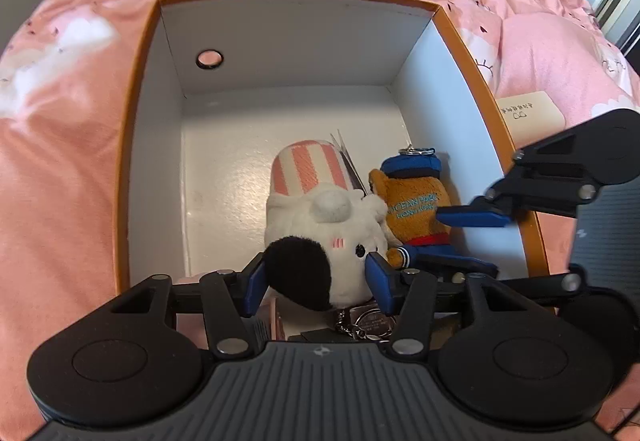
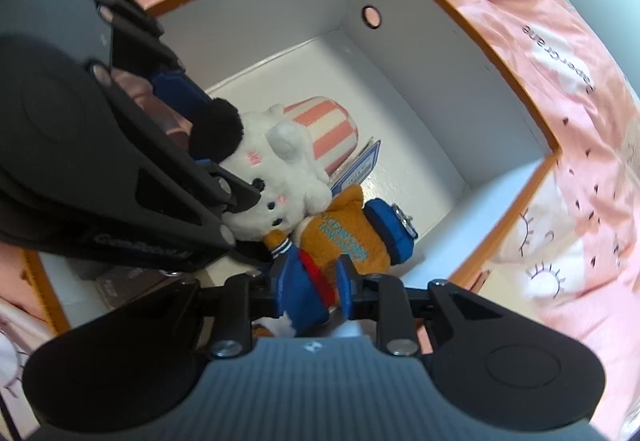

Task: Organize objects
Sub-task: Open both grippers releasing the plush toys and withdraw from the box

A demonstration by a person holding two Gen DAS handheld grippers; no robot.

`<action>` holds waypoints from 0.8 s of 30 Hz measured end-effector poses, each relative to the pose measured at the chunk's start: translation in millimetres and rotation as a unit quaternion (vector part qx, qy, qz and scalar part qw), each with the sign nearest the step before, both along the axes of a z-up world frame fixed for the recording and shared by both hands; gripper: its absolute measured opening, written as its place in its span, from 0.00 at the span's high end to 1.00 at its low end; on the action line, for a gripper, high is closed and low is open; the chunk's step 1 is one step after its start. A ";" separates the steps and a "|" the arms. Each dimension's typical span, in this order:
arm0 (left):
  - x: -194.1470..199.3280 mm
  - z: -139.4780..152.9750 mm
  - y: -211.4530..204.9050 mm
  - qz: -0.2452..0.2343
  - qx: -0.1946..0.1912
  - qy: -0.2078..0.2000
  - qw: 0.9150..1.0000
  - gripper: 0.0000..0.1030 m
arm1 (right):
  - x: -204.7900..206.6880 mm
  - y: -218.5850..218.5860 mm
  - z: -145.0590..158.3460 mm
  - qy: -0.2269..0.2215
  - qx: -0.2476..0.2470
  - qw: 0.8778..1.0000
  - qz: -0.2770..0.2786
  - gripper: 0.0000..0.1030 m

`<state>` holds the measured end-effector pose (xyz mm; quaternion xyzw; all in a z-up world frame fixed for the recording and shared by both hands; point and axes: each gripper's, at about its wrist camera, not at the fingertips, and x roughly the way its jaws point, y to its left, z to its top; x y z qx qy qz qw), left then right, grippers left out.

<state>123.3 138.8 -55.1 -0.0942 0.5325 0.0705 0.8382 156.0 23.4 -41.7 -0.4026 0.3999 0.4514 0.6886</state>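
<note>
An orange-rimmed box with white walls stands on a pink duvet. Inside lies a white plush dog with a black ear and a pink-striped bucket body. My left gripper is shut on its head, blue pads against the ear and the cheek. Beside it on the right lies a brown plush bear in a blue cap. My right gripper is shut on the bear's blue lower half. The dog and the left gripper fill the left of the right wrist view.
A blue tag sticks out from under the dog. A key ring and dark flat items lie at the box's near end. A round hole pierces the far wall. A cream card rests on the duvet to the right.
</note>
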 end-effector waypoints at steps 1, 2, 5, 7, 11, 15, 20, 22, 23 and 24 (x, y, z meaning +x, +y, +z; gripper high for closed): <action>-1.3 1.4 -1.2 0.003 0.006 -0.004 1.000 0.41 | -0.3 -3.4 3.8 0.004 0.010 1.000 -0.005 0.75; -2.7 3.2 -1.9 0.006 0.009 -0.007 1.000 0.41 | -0.5 -6.8 7.8 0.007 0.019 1.000 -0.011 0.75; -6.5 11.1 -3.1 0.015 0.015 -0.023 0.999 0.41 | -2.5 -17.1 21.0 0.009 0.045 0.999 -0.026 0.74; -10.5 19.9 -4.0 0.021 0.023 -0.045 0.999 0.41 | -5.1 -25.0 30.8 0.005 0.065 0.997 -0.037 0.74; -17.0 38.9 -13.7 0.013 0.026 -0.107 0.994 0.41 | -4.9 -47.4 50.3 0.001 0.120 0.990 -0.073 0.73; -17.1 54.2 -30.2 -0.009 0.021 -0.154 0.988 0.42 | 1.6 -75.1 65.0 -0.026 0.184 0.974 -0.127 0.73; -5.2 62.9 -50.0 -0.040 0.012 -0.174 0.984 0.42 | 3.7 -110.1 70.0 -0.038 0.228 0.951 -0.203 0.73; 0.4 62.1 -59.0 -0.052 0.011 -0.173 0.983 0.42 | 3.5 -122.4 68.1 -0.042 0.244 0.942 -0.227 0.72; 2.2 61.1 -64.3 -0.059 0.013 -0.173 0.983 0.42 | 1.9 -125.2 65.3 -0.047 0.251 0.938 -0.235 0.71; 3.5 59.8 -70.1 -0.065 0.016 -0.172 0.983 0.43 | -0.3 -134.5 62.8 -0.052 0.257 0.934 -0.241 0.70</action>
